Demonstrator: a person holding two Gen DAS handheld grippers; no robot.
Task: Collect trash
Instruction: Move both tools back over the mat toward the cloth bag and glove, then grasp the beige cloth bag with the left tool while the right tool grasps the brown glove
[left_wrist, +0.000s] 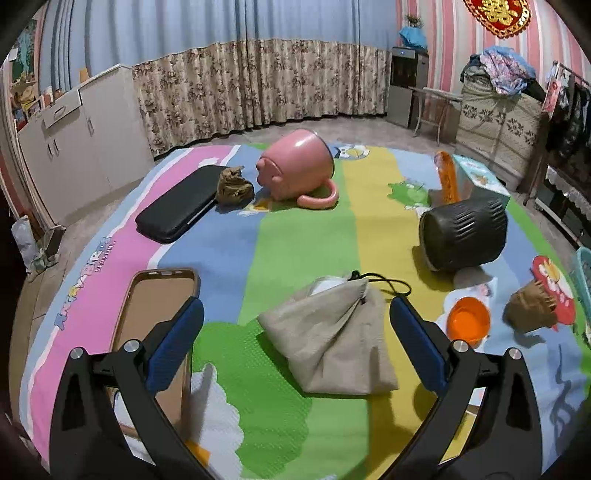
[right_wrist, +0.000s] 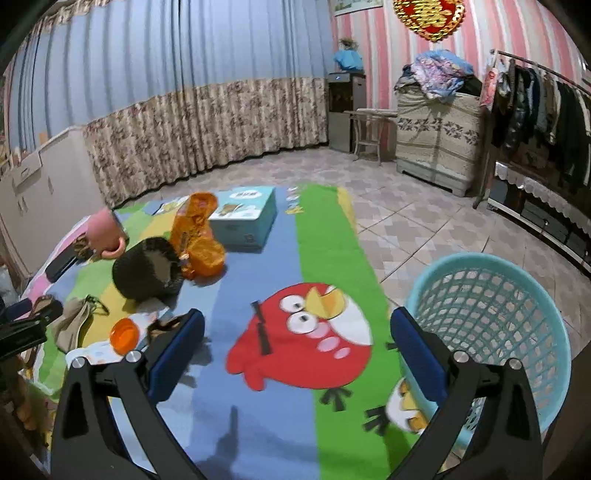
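Observation:
My left gripper (left_wrist: 295, 332) is open, low over the striped play mat (left_wrist: 288, 236), with a beige drawstring pouch (left_wrist: 332, 339) lying between its fingers. Crumpled brown paper lies in two places: one wad (left_wrist: 233, 184) beside the pink mug (left_wrist: 299, 170), another wad (left_wrist: 532, 306) at the right. An orange cup (left_wrist: 468, 320) rests on a white wrapper. An orange snack bag (right_wrist: 197, 236) stands behind the black tipped pot (right_wrist: 147, 271). My right gripper (right_wrist: 297, 339) is open and holds nothing, above the red bird print. A turquoise mesh basket (right_wrist: 491, 325) stands by its right finger.
A phone case (left_wrist: 151, 314) lies under the left finger, a black case (left_wrist: 177, 203) farther back. A light-blue box (right_wrist: 245, 216) sits on the mat's far end. Cabinets (left_wrist: 74, 147) line the left wall, curtains the back. A clothes rack (right_wrist: 535, 110) stands on the tiled floor at right.

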